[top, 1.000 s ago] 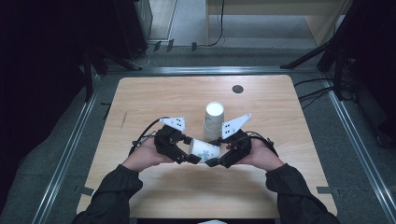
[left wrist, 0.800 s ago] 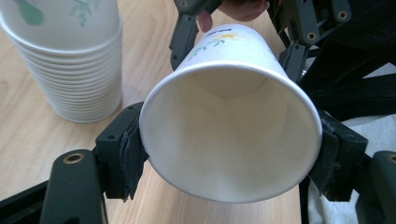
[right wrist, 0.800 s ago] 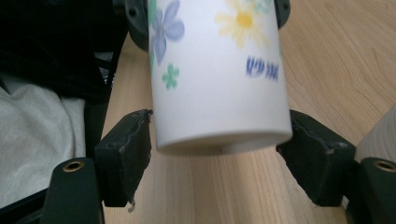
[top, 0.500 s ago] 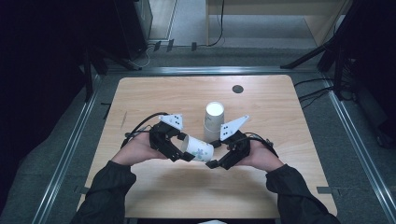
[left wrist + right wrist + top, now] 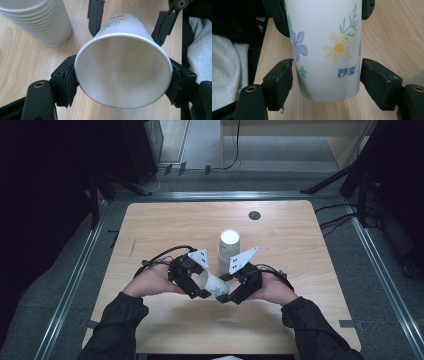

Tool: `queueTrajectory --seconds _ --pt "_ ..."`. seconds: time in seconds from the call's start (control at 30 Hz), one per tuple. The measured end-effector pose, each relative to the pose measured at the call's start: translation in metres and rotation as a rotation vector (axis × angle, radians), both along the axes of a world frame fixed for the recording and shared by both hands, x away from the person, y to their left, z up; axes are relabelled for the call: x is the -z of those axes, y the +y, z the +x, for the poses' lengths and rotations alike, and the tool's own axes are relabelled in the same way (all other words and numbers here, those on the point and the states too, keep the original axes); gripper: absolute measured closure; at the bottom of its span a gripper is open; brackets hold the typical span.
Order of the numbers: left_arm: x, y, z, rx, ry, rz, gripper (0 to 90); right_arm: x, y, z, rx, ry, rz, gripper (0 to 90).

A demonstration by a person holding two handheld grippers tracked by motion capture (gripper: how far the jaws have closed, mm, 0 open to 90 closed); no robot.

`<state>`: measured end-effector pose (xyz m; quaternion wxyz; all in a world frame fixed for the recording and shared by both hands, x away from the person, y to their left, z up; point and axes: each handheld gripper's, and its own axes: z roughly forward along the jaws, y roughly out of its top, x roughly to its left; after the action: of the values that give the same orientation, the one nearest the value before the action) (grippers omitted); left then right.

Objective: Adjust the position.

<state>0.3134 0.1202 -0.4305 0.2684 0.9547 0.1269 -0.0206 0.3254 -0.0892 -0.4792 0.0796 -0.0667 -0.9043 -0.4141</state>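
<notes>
1. Paper cup [image 5: 212, 284] lying on its side at lower centre of the high view, between both hands, over the wooden table [image 5: 165, 225].
2. Left gripper [image 5: 194, 287] clenched on the cup's open rim; in the left gripper view, pads [image 5: 68, 81] pressed against both sides of the wide mouth [image 5: 123, 70].
3. Right gripper [image 5: 231, 292] released: jaws just been opening, cup's bottom end sitting between them; in the right gripper view, small gaps visible between each pad [image 5: 283, 77] and the flower-printed wall [image 5: 327, 50].
4. Stack of cups [image 5: 229, 249] standing upright just above the grippers, mid-frame; also at the upper left of the left gripper view [image 5: 40, 21].
</notes>
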Motion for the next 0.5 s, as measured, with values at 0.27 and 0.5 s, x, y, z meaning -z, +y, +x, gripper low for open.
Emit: queueTrajectory --seconds 0.27,0.5 --pt "0.0051 -0.0079 -0.0023 0.015 -0.017 0.044 24.0 0.0067 0.0094 -0.0011 -0.016 -0.003 -0.023 30.1" --pt "0.0068 -0.0082 -0.0031 0.016 -0.016 0.027 21.2 0.0062 0.0097 -0.0025 -0.028 -0.010 -0.030 33.3"
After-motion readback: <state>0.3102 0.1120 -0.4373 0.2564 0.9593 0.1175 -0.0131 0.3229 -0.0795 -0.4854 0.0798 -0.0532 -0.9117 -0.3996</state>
